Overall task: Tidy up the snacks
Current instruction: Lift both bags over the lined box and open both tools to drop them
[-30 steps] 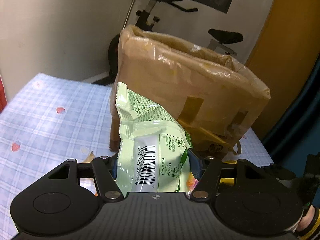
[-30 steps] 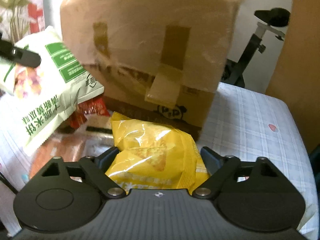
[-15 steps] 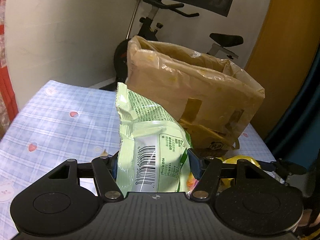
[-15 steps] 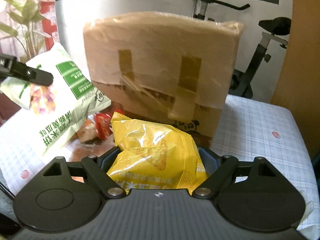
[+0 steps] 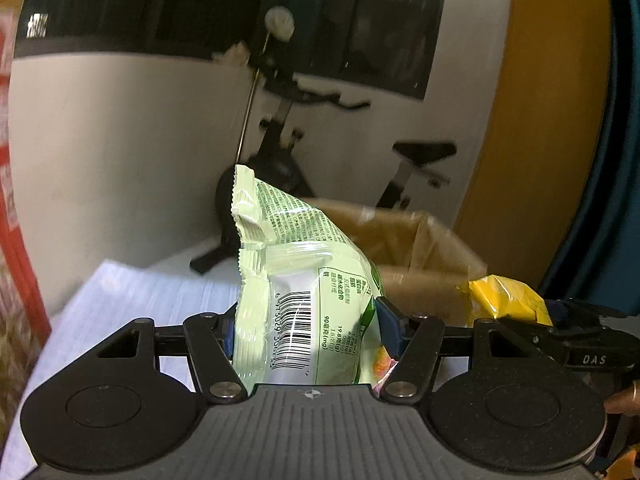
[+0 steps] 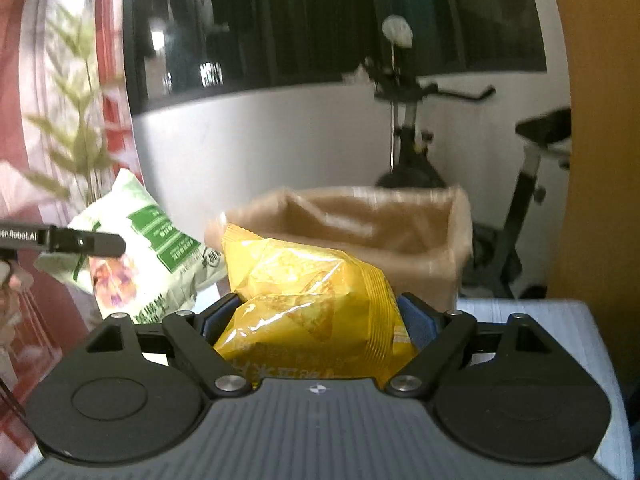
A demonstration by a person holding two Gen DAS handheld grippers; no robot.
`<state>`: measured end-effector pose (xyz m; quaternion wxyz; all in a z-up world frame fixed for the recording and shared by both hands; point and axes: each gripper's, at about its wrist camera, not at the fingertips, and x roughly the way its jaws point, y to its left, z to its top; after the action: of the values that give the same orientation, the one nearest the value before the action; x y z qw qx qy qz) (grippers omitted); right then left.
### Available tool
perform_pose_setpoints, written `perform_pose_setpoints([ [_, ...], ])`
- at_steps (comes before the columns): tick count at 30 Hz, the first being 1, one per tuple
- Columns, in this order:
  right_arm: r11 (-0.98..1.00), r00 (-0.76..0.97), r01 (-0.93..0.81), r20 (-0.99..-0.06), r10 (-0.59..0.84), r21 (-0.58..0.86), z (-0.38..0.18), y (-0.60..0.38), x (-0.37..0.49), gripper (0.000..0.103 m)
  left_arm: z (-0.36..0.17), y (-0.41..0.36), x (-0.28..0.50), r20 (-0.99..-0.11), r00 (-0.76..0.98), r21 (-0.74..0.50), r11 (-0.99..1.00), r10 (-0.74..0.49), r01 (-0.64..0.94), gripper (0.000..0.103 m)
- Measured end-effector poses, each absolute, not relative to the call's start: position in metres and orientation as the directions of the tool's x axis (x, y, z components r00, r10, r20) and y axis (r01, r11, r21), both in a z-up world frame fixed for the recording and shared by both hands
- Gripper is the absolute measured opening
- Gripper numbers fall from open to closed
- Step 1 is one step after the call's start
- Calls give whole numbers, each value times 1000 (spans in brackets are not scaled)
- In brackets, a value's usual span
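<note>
- Between the blue pads of the left gripper (image 5: 306, 326) a pale green snack bag (image 5: 304, 300) is clamped, standing upright with its crimped top edge uppermost and its barcode facing the camera
- Both pads press into the sides of that bag, so the fingers are closed on it, held wide by the bag's bulk
- Seen from the right wrist camera, the same green bag (image 6: 152, 256) hangs at the left, with one black finger (image 6: 76, 242) of the left gripper across its front
- The right gripper (image 6: 316, 318) is gripping a yellow chip bag (image 6: 316, 292); its blue pads are pressed against both sides of the puffed packet
- From the left wrist camera, that yellow bag (image 5: 504, 294) shows at the right edge, held in the dark fingers of the right gripper (image 5: 560, 320)
- Beyond both bags sits an open cardboard box (image 6: 384, 220), its brown flaps up and its inside visible from above; the picture is too blurred to tell what lies in it
- The box (image 5: 424, 248) rests on a table covered with a light blue checked cloth (image 5: 132, 296)
- An exercise bike (image 6: 412, 144) stands against the white wall behind the box
- A leafy green plant (image 6: 76, 128) is at the left of the right wrist view, beside red and white hangings
</note>
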<state>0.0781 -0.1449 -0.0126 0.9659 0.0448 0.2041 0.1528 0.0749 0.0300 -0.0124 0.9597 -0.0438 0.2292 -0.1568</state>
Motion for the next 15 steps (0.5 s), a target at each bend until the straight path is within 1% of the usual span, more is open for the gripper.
perform_pose_setpoints([
  [3, 946, 885, -293, -334, 324, 141, 7, -146, 89, 86, 5, 25, 81, -389, 864, -127, 948, -319, 292, 66],
  [6, 952, 903, -292, -302, 305, 87, 20, -142, 101, 86, 19, 16, 94, -359, 880, -100, 950, -311, 295, 66],
  [8, 960, 919, -278, -282, 276, 34, 26, -139, 115, 86, 27, 8, 107, -342, 889, -78, 951, -306, 298, 66],
  [11, 963, 941, -255, -250, 228, -83, 27, -131, 136, 86, 38, -8, 131, -336, 892, -42, 951, -301, 306, 66],
  [13, 964, 945, -244, -248, 212, -106, 22, -129, 154, 86, 41, -16, 151, -334, 897, -44, 955, -290, 292, 66],
  [15, 969, 946, -228, -257, 198, -95, 16, -131, 174, 86, 41, -23, 172, -328, 904, -36, 960, -274, 278, 66],
])
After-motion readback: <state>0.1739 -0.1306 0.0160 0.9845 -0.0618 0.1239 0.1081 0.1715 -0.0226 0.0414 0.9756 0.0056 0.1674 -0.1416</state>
